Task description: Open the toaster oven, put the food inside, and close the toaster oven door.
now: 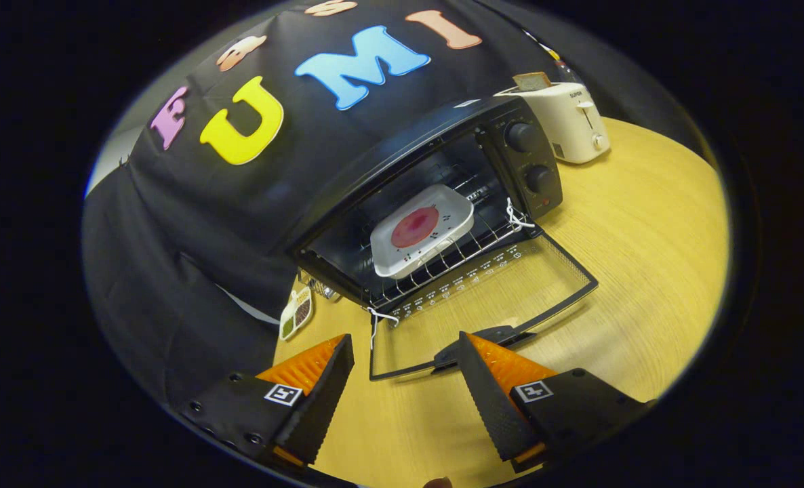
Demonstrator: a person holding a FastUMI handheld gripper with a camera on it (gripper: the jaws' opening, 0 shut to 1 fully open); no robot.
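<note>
The black toaster oven (436, 146) stands on the wooden table with its glass door (490, 305) folded down flat toward me. Inside, on the wire rack (470, 251), rests a white square plate (422, 230) carrying a round pink-red food item (415, 227). My gripper (405, 352) is open, its orange-and-black fingers (320, 379) spread wide with nothing between them. The fingertips hover just short of the door's front edge; the right one sits close to the door handle (490, 337).
A white pop-up toaster (568, 122) with a slice of bread in its slot stands right of the oven. A small packet (296, 313) lies at the oven's left front corner. Two control knobs (523, 137) sit on the oven's right panel. Bare wooden table (646, 271) spreads to the right.
</note>
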